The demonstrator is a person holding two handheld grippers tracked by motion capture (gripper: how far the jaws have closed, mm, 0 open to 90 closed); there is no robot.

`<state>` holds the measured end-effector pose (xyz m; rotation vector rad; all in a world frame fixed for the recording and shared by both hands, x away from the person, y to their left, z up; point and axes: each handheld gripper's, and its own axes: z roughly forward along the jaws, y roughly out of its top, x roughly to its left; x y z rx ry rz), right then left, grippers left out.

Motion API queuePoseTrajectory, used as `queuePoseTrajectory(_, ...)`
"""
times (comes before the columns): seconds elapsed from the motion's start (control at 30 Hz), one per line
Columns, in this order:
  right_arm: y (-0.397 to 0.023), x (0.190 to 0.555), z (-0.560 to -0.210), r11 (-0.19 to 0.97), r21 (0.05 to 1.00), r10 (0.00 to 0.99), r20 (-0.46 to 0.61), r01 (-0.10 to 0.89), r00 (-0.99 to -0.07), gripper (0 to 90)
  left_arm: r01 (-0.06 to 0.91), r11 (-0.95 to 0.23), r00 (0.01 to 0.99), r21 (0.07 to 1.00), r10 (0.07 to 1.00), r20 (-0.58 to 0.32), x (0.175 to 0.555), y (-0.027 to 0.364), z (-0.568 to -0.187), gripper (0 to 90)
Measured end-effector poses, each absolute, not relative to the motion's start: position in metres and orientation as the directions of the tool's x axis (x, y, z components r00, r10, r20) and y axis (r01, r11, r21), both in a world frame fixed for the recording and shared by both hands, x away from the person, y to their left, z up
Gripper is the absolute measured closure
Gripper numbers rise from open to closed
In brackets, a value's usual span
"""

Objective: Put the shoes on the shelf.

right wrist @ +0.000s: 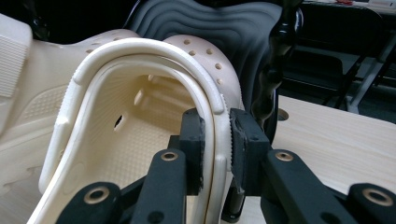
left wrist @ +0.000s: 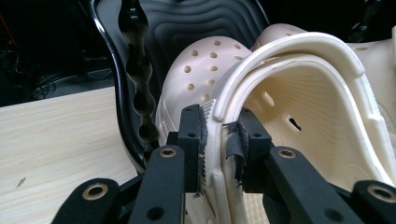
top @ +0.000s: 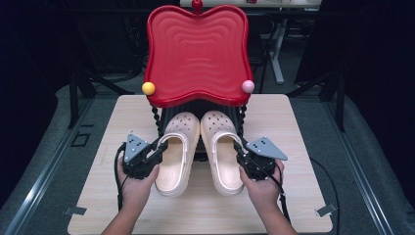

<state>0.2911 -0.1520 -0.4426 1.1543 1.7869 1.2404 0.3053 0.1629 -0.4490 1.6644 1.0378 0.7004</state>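
The two clogs lie side by side on the bench, toes under the red stool [top: 195, 54]. My left claw [top: 157, 148] pinches the left clog [top: 177, 152] by its outer rim; my right claw [top: 242, 151] pinches the right clog [top: 221, 152] likewise. Both forearms reach in level, hands flanking the heels.

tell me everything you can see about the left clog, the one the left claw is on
The left clog is a cream, foam-looking shoe with round holes over its toe and a heel strap folded forward over the opening. It lies sole-down on the wooden table, toe tucked under the red tray stand, side by side with the right clog. The left claw is shut on its outer side wall, one pad outside and one inside.
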Motion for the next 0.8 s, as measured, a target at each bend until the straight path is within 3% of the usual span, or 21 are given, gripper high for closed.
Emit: queuePoseTrajectory(0.8, -0.135, 0.341, -0.448, 0.166, 0.948, 0.936, -0.066, 0.270, -0.345, 74.9, 0.271, -0.100, 0.434, 0.957, 0.901, -0.029, 0.353, 0.147, -0.452, 73.2)
